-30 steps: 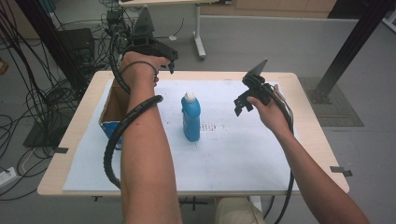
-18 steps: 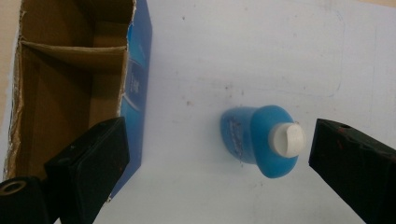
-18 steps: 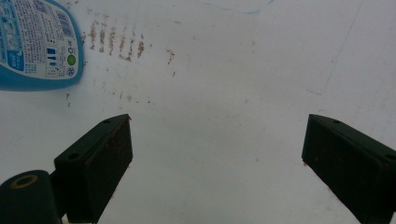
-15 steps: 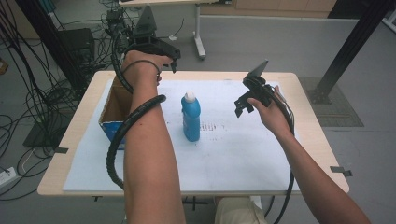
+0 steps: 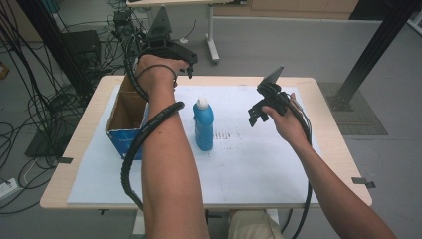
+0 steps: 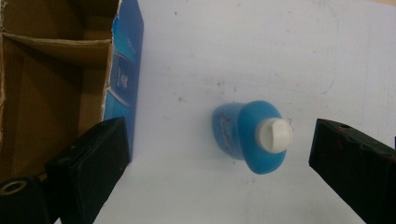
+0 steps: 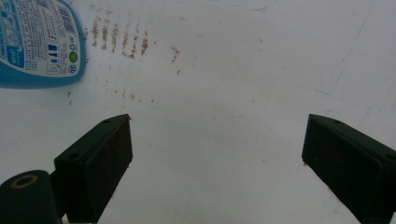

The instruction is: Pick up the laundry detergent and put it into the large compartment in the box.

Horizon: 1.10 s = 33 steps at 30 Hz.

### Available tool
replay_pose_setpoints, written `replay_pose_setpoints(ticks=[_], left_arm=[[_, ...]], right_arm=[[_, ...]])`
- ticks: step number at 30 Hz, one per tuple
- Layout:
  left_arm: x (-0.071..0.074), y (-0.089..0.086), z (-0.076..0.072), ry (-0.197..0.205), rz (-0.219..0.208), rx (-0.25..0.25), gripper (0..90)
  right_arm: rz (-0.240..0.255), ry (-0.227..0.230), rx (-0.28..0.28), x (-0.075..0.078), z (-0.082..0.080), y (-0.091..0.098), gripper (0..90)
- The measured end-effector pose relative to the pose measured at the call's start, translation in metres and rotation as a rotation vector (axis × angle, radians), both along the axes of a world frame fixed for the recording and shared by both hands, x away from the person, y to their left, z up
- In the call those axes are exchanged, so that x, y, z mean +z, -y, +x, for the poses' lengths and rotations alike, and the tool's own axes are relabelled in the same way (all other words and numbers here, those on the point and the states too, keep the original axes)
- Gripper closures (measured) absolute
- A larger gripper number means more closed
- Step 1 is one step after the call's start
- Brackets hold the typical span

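Note:
A blue bottle (image 5: 204, 127) with a white cap stands upright on the white sheet near the table's middle. My left gripper (image 5: 185, 63) hangs high above the back left of the table, pointing down. Its jaws are open. In the left gripper view the bottle (image 6: 243, 137) shows from above between the open jaws of the left gripper (image 6: 217, 144), far below them. My right gripper (image 5: 255, 115) hovers to the right of the bottle, apart from it. The right gripper (image 7: 217, 140) is open over bare sheet, with the bottle's label (image 7: 39, 42) at the upper left.
An open cardboard box (image 5: 127, 122) with blue sides sits left of the bottle, and its brown inside (image 6: 51, 79) is seen from above. The white sheet (image 5: 259, 164) covers most of the wooden table (image 5: 343, 164). Cables and stands crowd the floor behind and to the left.

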State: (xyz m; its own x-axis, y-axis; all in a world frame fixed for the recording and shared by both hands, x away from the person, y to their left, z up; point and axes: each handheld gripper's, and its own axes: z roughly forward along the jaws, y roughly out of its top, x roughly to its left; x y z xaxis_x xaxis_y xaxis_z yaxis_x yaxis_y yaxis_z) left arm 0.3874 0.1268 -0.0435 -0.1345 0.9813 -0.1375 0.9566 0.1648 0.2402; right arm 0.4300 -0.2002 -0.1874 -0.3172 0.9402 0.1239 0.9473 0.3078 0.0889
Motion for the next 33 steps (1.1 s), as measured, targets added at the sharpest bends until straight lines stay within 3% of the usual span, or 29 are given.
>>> replay_pose_setpoints(ticks=[12,33], left_arm=[[0.0,0.015,0.002,-0.001,0.002,0.002,5.5],[-0.01,0.051,0.02,-0.03,0.009,0.001,5.5]], right_arm=[[0.009,-0.004,0.007,-0.005,-0.002,0.002,8.4],[0.028,-0.003,0.016,-0.004,-0.001,0.006,8.4]])
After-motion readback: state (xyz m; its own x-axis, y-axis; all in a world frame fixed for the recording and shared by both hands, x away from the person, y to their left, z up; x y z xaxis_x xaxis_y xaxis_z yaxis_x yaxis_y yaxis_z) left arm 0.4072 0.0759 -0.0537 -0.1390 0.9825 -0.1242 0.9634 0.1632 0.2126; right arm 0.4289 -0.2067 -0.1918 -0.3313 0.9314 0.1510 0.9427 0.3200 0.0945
